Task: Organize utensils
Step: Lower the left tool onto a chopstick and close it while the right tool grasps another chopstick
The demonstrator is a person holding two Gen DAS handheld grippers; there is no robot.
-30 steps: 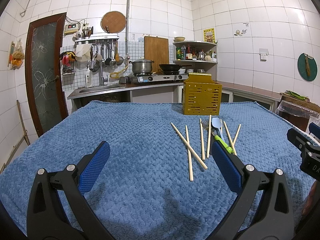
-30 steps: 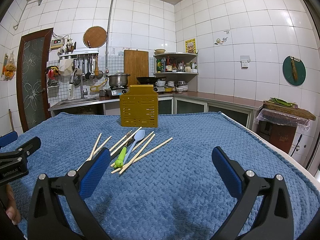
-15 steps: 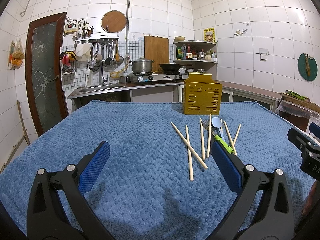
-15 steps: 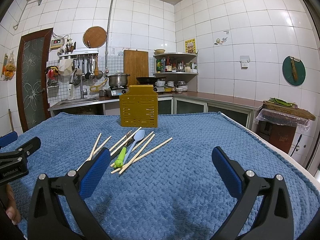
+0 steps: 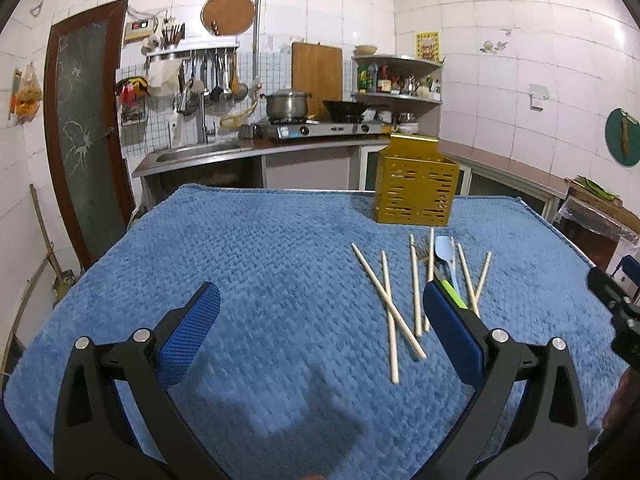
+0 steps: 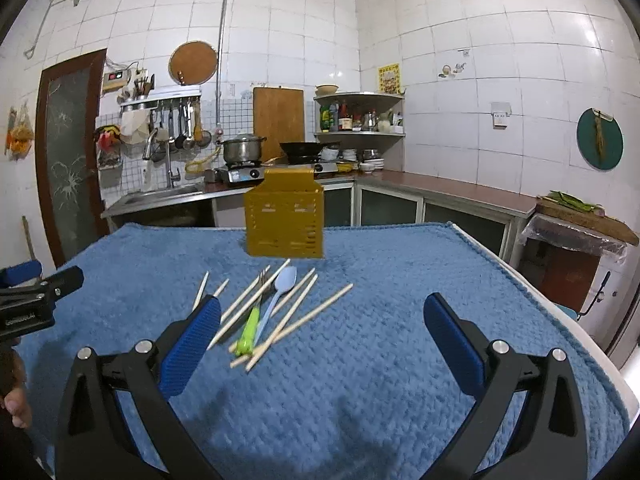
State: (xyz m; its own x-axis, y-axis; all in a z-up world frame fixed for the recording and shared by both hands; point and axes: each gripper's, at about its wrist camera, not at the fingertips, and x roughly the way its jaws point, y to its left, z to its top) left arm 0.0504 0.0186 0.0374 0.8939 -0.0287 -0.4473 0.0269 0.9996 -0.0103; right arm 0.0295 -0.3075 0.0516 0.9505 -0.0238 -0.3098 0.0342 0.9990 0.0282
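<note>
Leftmost, the left gripper [image 5: 320, 330] is held wide open and empty above the blue-covered surface [image 5: 248, 264]. Chopsticks [image 6: 298, 320], a fork [image 6: 256, 312] and a spoon [image 6: 280, 292] are scattered before the yellow holder [image 6: 285, 216]. Rightmost, the right gripper [image 6: 320, 336] is likewise spread, empty.

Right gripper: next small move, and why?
Probably ease the right gripper forward and left toward the chopsticks. It is open and empty above the blue cloth, the utensils lie loose ahead, and the yellow holder behind them looks unfilled.
</note>
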